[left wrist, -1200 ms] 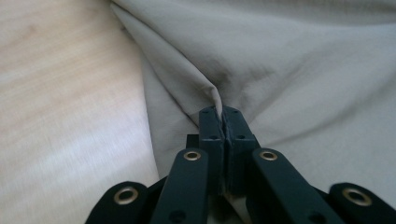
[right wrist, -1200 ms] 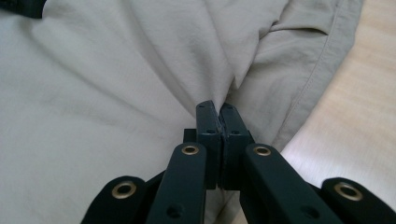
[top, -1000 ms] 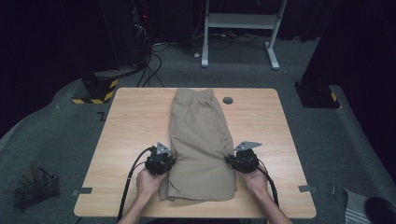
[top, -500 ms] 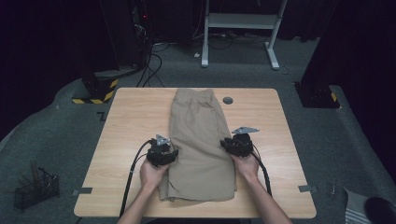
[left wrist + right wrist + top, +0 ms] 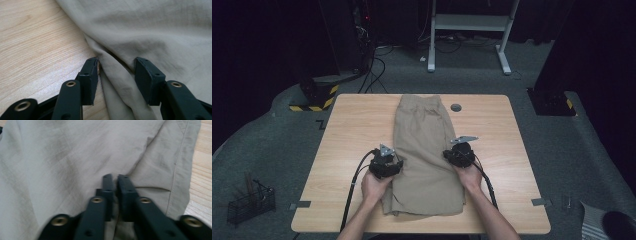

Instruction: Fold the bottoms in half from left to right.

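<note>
Both grippers flank my folded khaki cloth shorts (image 5: 424, 150), long axis near-far: left gripper (image 5: 116, 72) spread astride the edge fold, jaws just opened; right gripper (image 5: 114, 185) closed, probably pinching fabric.

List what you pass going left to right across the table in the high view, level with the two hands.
Bare table → left tongs at the garment's left edge → khaki shorts → right tongs at its right edge → bare table again.

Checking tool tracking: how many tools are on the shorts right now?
2. The left tool sits at the left edge of the khaki shorts, jaws apart around a fold; the right tool is at their right side, jaws closed.
</note>
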Demonstrator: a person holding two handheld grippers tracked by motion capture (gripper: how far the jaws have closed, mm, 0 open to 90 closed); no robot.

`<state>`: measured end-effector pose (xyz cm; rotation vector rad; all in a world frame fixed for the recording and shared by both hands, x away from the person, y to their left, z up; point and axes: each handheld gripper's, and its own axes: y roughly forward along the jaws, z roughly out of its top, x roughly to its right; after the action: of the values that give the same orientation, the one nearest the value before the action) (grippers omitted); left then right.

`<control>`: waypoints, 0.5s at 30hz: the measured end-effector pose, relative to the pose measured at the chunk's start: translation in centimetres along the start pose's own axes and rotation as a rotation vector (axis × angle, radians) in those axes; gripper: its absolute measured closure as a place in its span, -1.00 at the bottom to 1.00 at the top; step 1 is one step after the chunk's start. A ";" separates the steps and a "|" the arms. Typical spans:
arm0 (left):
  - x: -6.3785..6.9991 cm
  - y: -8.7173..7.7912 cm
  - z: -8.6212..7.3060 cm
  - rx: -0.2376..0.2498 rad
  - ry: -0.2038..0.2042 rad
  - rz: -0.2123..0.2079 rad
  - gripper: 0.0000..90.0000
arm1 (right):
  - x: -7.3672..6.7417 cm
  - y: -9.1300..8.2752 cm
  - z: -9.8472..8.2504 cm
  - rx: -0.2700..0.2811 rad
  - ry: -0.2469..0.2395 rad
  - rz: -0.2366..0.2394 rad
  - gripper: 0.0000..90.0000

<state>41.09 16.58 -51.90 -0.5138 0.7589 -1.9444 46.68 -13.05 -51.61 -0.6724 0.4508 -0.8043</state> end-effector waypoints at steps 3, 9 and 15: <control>0.0 0.0 0.0 0.001 0.010 0.003 0.17 | 0.2 -0.1 0.0 0.001 -0.001 0.004 1.00; 0.1 -0.5 -0.6 0.007 0.027 0.008 0.19 | 1.0 -2.9 0.9 0.088 -0.024 -0.073 1.00; -0.1 -1.0 -1.0 0.004 -0.004 -0.011 0.21 | 2.8 -1.7 0.3 0.004 -0.016 -0.109 0.98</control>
<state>39.92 17.28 -51.91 -0.5207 0.7510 -1.9537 47.70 -15.95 -50.54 -0.7037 0.4006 -0.9022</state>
